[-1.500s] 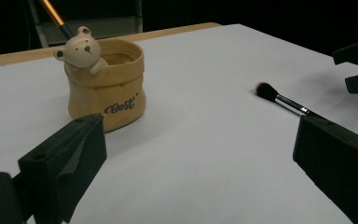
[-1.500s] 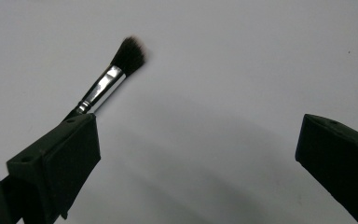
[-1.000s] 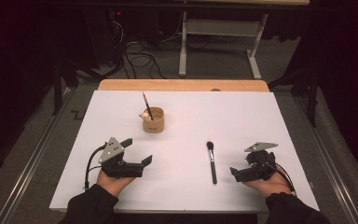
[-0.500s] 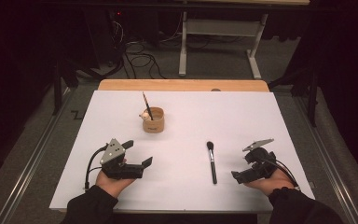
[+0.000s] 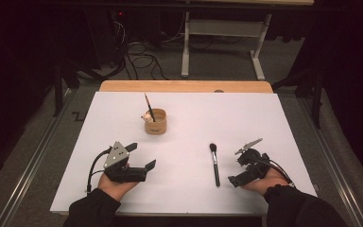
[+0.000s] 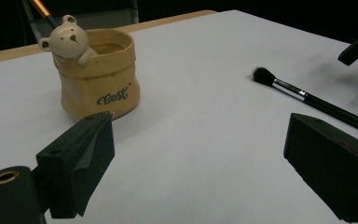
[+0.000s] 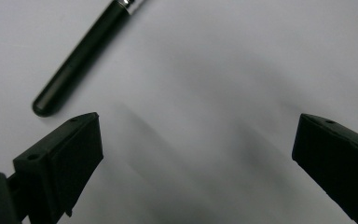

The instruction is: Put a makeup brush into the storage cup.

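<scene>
Judging by how things lie, I reckon the job is putting brushes into the little pot, and it is about half done. One thin brush [image 5: 148, 107] already stands tilted in the tan bear-faced pot [image 5: 155, 122] at the far middle of the white table sheet [image 5: 194, 194], while the black makeup brush [image 5: 214, 163] lies flat on the sheet, bristles pointing away from me, well apart from the pot. My right gripper [image 5: 233, 180] sits just beside the handle end of that brush; its jaws stand wide apart with nothing between them, and in the right gripper view the handle tip [image 7: 81, 58] lies just ahead of one jaw, not yet touched. My left gripper [image 5: 142, 156] rests low at the near left, aimed toward the pot; its jaws have just been closing a little but are still spread wide and hold nothing. What is left, as I see it: picking up the makeup brush, carrying it to the pot and dropping it in handle first.
</scene>
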A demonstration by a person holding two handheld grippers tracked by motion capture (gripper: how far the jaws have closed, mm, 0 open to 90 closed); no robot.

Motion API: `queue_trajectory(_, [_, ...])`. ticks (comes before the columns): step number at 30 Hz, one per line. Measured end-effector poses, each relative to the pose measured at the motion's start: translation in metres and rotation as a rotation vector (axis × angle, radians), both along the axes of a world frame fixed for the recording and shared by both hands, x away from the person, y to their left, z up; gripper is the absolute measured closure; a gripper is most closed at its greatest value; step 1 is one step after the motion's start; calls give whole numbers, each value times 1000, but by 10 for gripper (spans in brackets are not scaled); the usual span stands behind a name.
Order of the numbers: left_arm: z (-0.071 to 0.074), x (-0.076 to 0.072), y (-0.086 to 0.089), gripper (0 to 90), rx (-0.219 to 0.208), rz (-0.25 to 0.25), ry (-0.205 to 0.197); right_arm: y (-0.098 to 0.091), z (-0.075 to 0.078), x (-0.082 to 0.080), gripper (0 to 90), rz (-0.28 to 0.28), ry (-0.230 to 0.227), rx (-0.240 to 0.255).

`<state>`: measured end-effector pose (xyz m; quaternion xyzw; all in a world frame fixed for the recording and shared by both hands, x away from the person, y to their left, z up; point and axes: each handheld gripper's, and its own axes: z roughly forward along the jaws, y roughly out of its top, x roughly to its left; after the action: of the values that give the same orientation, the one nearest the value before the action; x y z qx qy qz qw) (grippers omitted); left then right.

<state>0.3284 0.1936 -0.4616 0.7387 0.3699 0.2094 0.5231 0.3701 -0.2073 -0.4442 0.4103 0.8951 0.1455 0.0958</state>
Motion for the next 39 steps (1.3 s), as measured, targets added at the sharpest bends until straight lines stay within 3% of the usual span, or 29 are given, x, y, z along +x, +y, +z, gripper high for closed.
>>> queue_trajectory(6, [0,-1,1,109,8,10,-18,17,3,1,70,40,12,-3])
queue_trajectory(20, [1,-1,2,64,1,22,-24,48,-4,7,170,55,40,25])
queue_trajectory(39, [1,0,2,45,5,33,-22,60,-8,1,468,49,62,49])
